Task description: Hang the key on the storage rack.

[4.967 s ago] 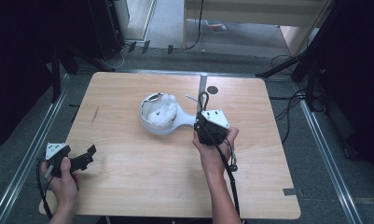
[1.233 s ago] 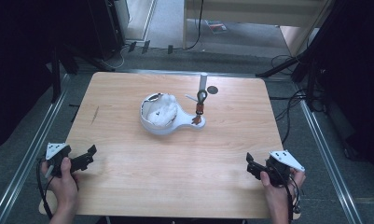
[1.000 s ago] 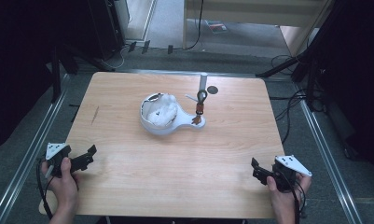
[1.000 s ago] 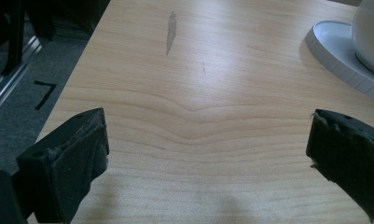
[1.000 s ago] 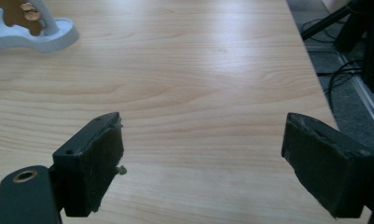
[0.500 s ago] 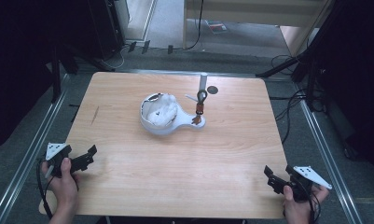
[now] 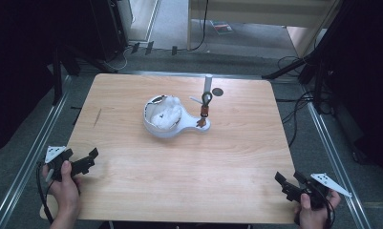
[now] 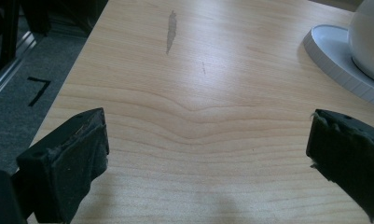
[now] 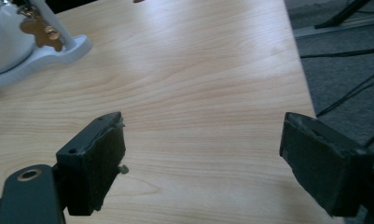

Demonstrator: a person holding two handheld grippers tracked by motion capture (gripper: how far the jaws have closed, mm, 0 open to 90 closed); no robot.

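Note:
A white holder (image 7: 166, 120) with a rounded bowl and a flat base sits at the table's middle. From its upright post hangs a dark ring with a brown tag (image 7: 205, 110). My left gripper (image 7: 90, 160) rests open at the front left corner of the table, nothing between its jaws. My right gripper (image 7: 285, 183) is open at the front right corner, also holding nothing. The left gripper view has the left gripper (image 8: 208, 154) open over bare wood, the holder's base (image 8: 338, 58) far right. In the right gripper view the right gripper (image 9: 203, 154) is open, the holder (image 9: 35, 53) and tag (image 9: 38, 30) far left.
A small dark disc (image 7: 218, 91) lies on the wooden table (image 7: 189, 171) behind the holder. Metal rails (image 7: 332, 157) run along both sides of the table. Cables (image 7: 294, 109) lie on the floor to the right. A dark mark (image 8: 170, 30) streaks the wood at the left.
My right gripper left the holder's post, where the ring and tag now hang, and drew back to the front right corner, sliding further right over the last second. The left gripper stayed put.

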